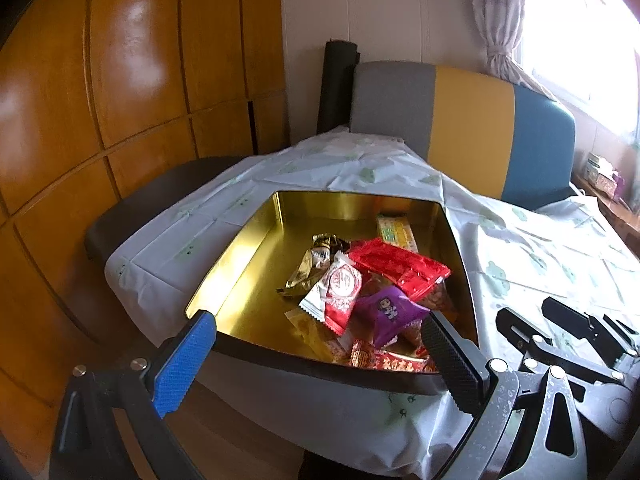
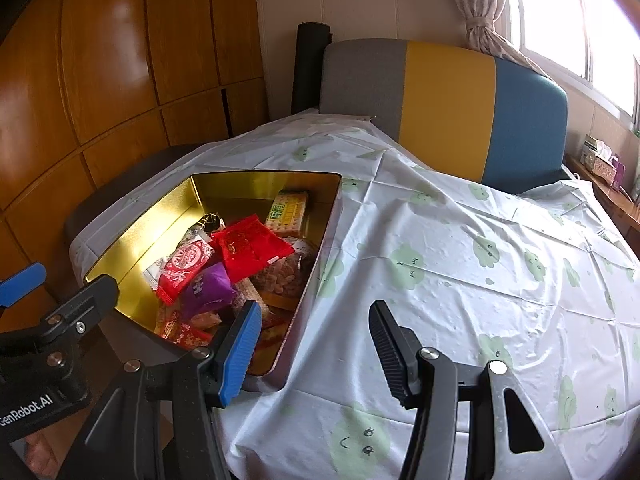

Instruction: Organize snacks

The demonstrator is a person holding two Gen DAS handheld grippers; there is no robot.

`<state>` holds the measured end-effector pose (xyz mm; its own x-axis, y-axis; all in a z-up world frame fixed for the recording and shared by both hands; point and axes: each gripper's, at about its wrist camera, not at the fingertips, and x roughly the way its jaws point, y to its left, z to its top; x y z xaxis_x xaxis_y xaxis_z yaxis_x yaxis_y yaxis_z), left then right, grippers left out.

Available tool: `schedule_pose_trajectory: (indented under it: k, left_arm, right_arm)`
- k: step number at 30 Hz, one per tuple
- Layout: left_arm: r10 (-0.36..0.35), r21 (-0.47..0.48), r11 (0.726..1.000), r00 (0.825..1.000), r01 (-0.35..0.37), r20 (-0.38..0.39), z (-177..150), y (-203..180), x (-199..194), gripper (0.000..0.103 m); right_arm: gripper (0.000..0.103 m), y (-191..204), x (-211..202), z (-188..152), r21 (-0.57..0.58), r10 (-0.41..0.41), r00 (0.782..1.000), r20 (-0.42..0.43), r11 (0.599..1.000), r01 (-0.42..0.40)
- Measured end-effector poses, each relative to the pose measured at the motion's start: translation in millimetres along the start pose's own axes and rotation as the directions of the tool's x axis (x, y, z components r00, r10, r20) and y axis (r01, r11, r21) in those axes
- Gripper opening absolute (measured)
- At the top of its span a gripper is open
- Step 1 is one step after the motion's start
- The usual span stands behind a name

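A gold-lined tin box (image 1: 256, 248) stands at the table's left front corner, also in the right wrist view (image 2: 132, 232). In it lie several snack packets: a red bag (image 1: 396, 264) (image 2: 248, 248), a purple packet (image 1: 388, 312) (image 2: 206, 290), a red-and-white packet (image 1: 336, 292) (image 2: 182, 266), a gold wrapper (image 1: 308, 268) and a yellow cracker pack (image 1: 396, 232) (image 2: 288, 210). My left gripper (image 1: 320, 344) is open and empty, its fingers at the box's near rim. My right gripper (image 2: 316, 344) is open and empty, just right of the box's near corner, above the tablecloth.
A white tablecloth with green faces (image 2: 460, 264) covers the table. A grey, yellow and blue sofa back (image 2: 448, 96) stands behind it. Wooden cabinets (image 1: 120, 100) are on the left. Tissue boxes (image 2: 600, 158) sit on a sill at right.
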<state>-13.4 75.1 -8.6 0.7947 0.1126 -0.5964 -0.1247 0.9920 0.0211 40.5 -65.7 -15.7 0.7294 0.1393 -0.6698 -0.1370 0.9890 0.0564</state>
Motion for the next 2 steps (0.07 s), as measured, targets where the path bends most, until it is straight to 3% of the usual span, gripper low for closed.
schedule_pose_trajectory:
  k: [2]
  left_arm:
    - [-0.003,0.003,1.000,1.000,0.003,0.001,0.9,-1.1,0.2,0.103]
  right_arm:
    - [0.057,-8.7,-1.5,2.3,0.016,-0.003,1.000,0.002,1.000,0.003]
